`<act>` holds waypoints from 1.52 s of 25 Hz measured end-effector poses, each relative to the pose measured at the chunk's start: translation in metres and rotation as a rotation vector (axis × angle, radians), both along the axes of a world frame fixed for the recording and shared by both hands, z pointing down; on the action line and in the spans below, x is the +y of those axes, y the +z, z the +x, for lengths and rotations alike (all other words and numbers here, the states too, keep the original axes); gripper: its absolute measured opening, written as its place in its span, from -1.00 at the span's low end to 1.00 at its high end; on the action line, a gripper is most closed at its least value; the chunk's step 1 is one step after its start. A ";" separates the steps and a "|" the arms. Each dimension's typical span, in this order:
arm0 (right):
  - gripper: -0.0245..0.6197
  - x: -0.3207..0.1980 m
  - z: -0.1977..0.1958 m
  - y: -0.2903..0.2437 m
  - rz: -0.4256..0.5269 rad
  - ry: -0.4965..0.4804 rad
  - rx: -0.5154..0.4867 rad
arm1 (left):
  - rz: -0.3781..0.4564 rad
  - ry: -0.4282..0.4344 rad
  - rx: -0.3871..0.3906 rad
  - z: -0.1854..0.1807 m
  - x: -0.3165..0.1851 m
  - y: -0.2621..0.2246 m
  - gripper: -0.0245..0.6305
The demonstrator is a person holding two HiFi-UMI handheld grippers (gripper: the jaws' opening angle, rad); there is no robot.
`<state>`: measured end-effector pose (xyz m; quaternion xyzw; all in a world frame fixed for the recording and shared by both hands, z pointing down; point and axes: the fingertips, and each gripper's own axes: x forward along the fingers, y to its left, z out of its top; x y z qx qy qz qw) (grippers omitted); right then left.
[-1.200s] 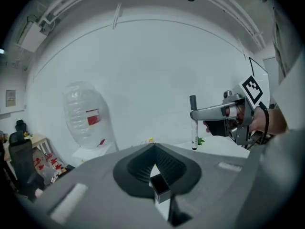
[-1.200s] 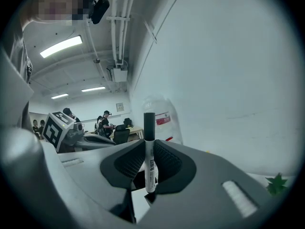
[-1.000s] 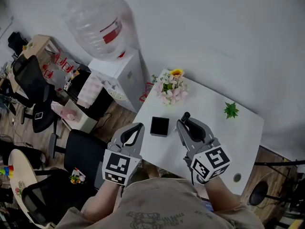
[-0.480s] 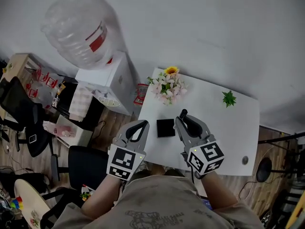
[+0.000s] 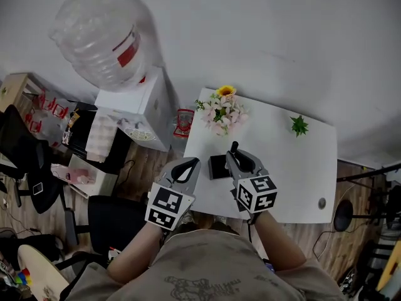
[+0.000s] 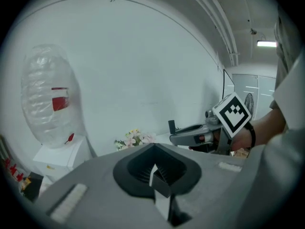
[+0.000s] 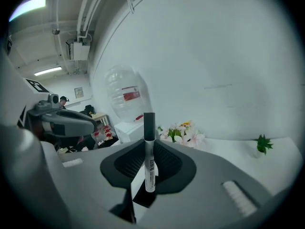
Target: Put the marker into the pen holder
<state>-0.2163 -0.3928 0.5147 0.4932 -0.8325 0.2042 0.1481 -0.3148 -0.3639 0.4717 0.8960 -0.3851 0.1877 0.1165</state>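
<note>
Transport is the step in hand: the marker (image 7: 149, 161) is gripped but not yet in the pen holder (image 5: 218, 167). The right gripper (image 5: 234, 154) has its 2 jaws closed partway onto the marker's white barrel, with the pads pressing it from both sides. In the right gripper view the marker stands upright between the jaws, its black cap on top and clear of the jaw tips. In the head view that cap pokes out just beside the pen holder's far right corner, and the jaws run along the holder's right side. Whether the marker hangs above the holder's rim or level with it, I cannot tell from this angle.

The left gripper (image 5: 190, 163) sits just to the left of the pen holder. Its 2 jaws are drawn together at the tips with nothing between them, and it looks idle. The holder is a small black square box on the white table (image 5: 294, 168). A bunch of flowers (image 5: 223, 111) stands beyond it, and a small green plant (image 5: 299, 125) sits well off to its far right.

Next, by my judgement, the marker has to be brought over the holder's opening, a little to the marker's left, and tipped so 1 end points down into the box before the jaws part. Aim matters here. Letting go too soon or off to the side would likely drop the marker on the rim, and it could roll across the table.
</note>
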 end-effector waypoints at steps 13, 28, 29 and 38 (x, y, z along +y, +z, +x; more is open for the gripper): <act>-0.64 0.003 -0.002 0.094 -0.180 -0.010 0.118 | -0.075 -0.028 -0.002 -0.014 0.014 0.033 -0.93; -0.61 0.016 -0.002 0.137 -0.314 -0.095 0.286 | -0.117 -0.059 -0.024 -0.020 0.029 0.049 -0.93; -0.57 0.017 0.003 0.137 -0.318 -0.101 0.292 | -0.119 -0.061 -0.021 -0.018 0.029 0.050 -0.93; -0.47 0.018 0.008 0.104 -0.243 -0.087 0.226 | -0.115 -0.077 -0.027 -0.017 0.034 0.047 -0.93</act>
